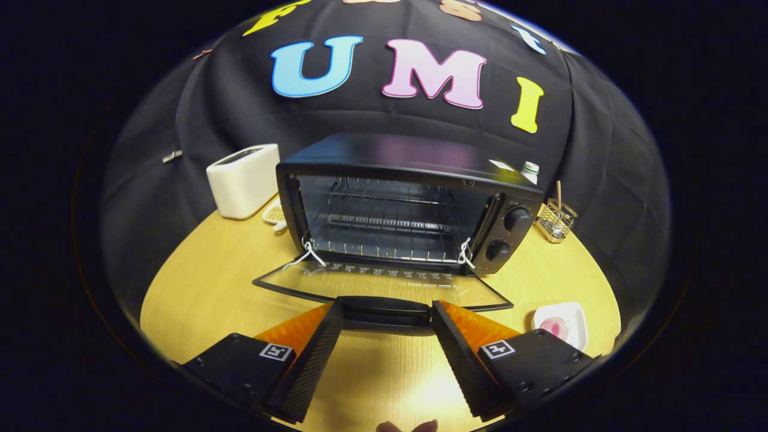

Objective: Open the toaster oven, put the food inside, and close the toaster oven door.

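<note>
My fingers stand wide, gripping nothing, their tips flanking the handle of the toaster oven's lowered door at centre frame. Upper left sits a white toaster; far right a wire holder. Lower right, pink food on a small plate, partly cut off. Yellow wooden table.

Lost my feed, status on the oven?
Tongs open, straddling door handle. Toaster oven door down, rack bare. Food plate right, untouched. Nothing blocking.

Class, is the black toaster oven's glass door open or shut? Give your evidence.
Open: the glass door lies flat before the black toaster oven, wire rack exposed. The open gripper flanks its handle.
</note>
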